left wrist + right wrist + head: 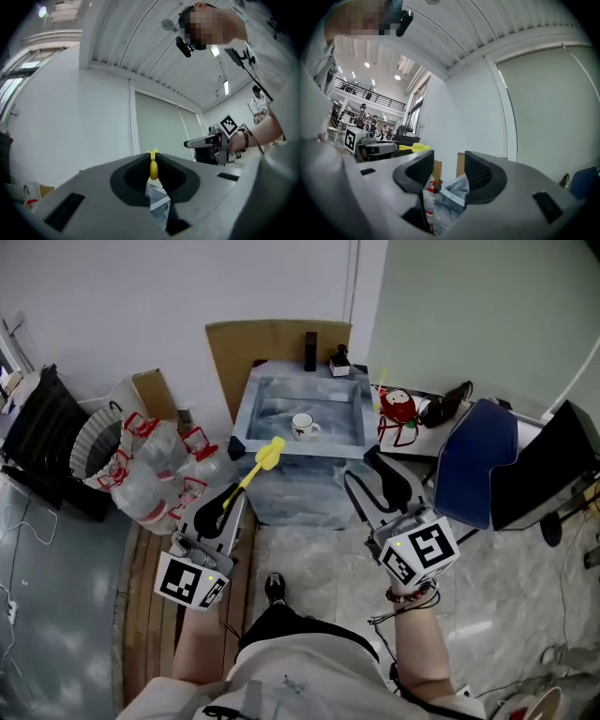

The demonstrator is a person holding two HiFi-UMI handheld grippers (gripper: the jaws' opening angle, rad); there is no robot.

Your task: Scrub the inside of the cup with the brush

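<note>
Nearest, the left gripper (pixel 230 495) is clenched on the handle of the yellow plastic brush (pixel 265 458), whose head points toward the basin. Beside it, the right gripper (pixel 364 472) hangs with its jaws apart and nothing between them. Farther off, the small white ceramic cup (pixel 302 426) stands upright inside the square steel sink (pixel 246 413).
</note>
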